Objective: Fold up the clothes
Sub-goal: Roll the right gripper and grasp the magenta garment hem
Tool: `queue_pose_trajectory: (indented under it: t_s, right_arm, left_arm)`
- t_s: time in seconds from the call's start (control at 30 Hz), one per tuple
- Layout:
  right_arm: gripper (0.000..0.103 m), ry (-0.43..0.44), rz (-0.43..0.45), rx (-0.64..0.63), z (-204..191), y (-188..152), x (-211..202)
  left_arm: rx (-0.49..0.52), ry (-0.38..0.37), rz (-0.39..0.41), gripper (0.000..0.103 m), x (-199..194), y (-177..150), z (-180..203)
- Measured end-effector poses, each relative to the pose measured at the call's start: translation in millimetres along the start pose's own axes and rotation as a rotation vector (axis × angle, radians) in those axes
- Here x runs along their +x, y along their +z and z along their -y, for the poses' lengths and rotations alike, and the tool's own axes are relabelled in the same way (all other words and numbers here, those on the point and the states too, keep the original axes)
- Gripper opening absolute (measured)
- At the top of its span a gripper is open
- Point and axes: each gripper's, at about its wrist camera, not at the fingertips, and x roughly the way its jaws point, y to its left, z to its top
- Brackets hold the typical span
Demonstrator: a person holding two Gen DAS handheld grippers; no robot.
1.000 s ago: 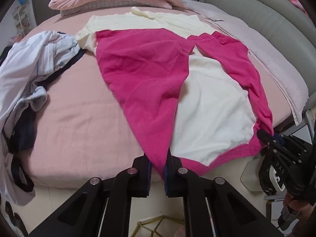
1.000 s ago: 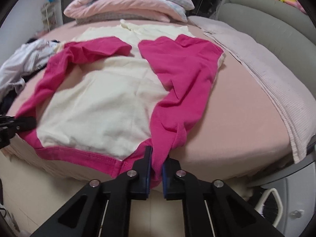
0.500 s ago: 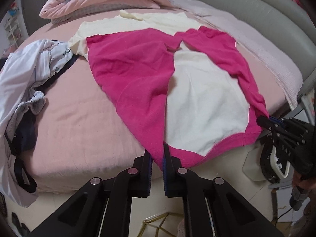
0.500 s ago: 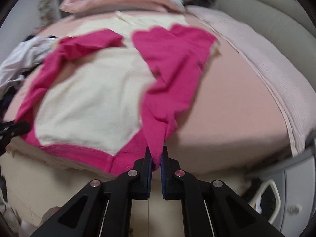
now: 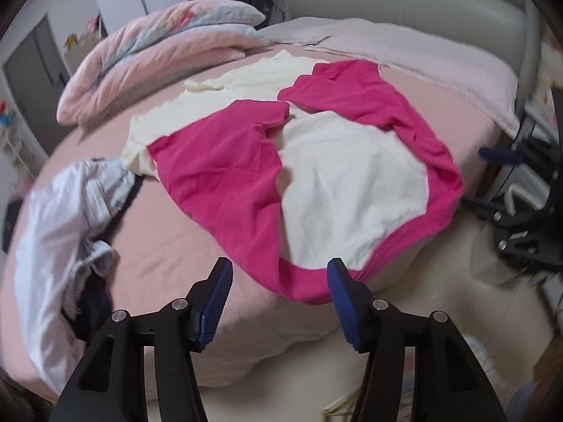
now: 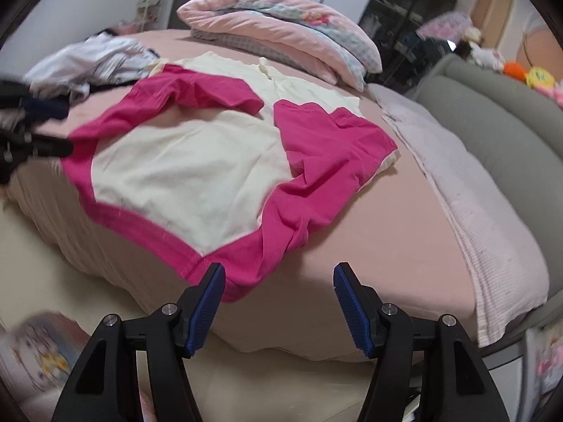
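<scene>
left tool [image 5: 279, 283]: jaws wide, just been opening, nothing gripped; pink hem shows between the pads
right tool [image 6: 279, 286]: jaws wide, just been opening, free of cloth
hard to see: both views motion-blurred; tool bodies cut off at bottom
shirt [image 5: 345, 183]: pink-and-cream, flat on bed [image 5: 158, 246], sleeves folded inward, hem at near edge just ahead of both tools

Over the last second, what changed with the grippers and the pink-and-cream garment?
Both let go: the left hand-held gripper and right hand-held gripper, each shut on the hem a second ago, have just been opening and now stand open, nothing pinched. The pink-and-cream garment stays spread on the bed, sleeves folded inward.
</scene>
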Motion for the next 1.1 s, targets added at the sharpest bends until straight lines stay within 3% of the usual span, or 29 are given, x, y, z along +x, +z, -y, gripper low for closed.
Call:
queue_pose_trajectory:
  t_s: [0.13, 0.57, 0.67, 0.83, 0.97, 1.1]
  right_arm:
    - [0.063, -0.081, 0.001, -0.127, -13.5, -11.5, 2.1]
    - [0.063, -0.244, 0.039, -0.462, -48.5, -38.3, 16.0]
    - [0.063, -0.307, 0.058, -0.557, -57.9, -45.2, 22.9]
    - [0.063, -0.425, 0.081, -0.679, -69.3, -54.1, 39.7]
    - [0.064, -0.481, 0.138, -0.757, -76.8, -56.6, 43.9]
    - [0.071, -0.554, 0.206, -0.866, -84.5, -59.9, 49.8]
  left_arm:
    - [0.101, 0.079, 0.008, 0.053, 3.6, -9.0, 6.4]
    - [0.313, 0.183, -0.016, 0.053, 21.6, -42.8, 18.1]
    - [0.353, 0.254, -0.024, 0.053, 32.1, -49.0, 20.4]
    - [0.474, 0.362, 0.028, 0.053, 39.0, -57.5, 30.8]
    - [0.662, 0.476, 0.105, 0.053, 43.5, -70.2, 48.8]
    - [0.776, 0.532, 0.146, 0.053, 49.0, -77.8, 60.8]
